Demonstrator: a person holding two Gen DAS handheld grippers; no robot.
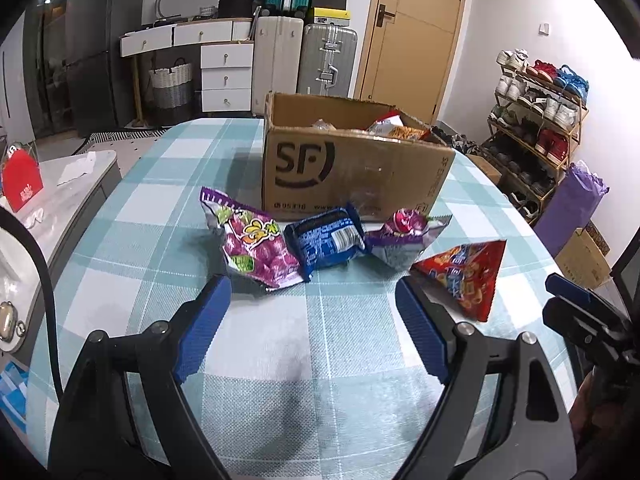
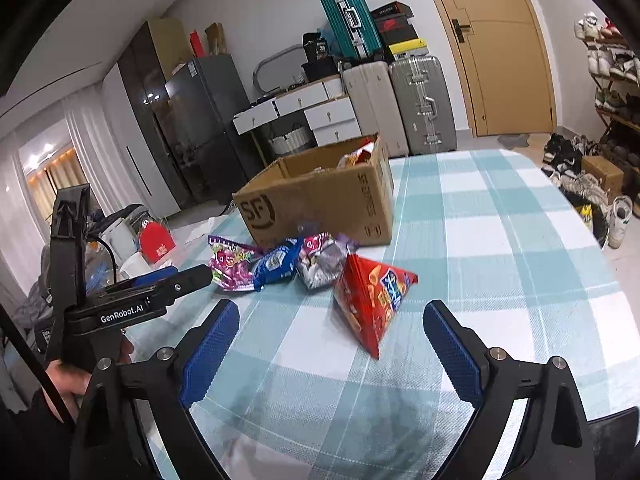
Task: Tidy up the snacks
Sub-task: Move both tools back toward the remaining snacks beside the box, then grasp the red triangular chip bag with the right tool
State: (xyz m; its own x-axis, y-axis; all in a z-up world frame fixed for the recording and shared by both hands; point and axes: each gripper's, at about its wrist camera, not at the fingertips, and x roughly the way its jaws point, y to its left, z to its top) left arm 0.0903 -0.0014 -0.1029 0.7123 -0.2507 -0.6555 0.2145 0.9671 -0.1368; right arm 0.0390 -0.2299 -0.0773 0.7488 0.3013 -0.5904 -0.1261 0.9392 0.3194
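Above the table (image 1: pixel 320 360), both grippers tilted down, open.

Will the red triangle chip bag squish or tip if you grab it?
The red chip bag looks puffed with air, so it is probably light and would dent easily. It stands on the tablecloth like a pyramid, so a nudge would likely slide or topple it.

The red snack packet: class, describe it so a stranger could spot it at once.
Find the cardboard box on the checked tablecloth. Four packets lie in a row before it; the red snack packet ends the row, beside the silver-purple packet. It alone is pyramid-shaped.
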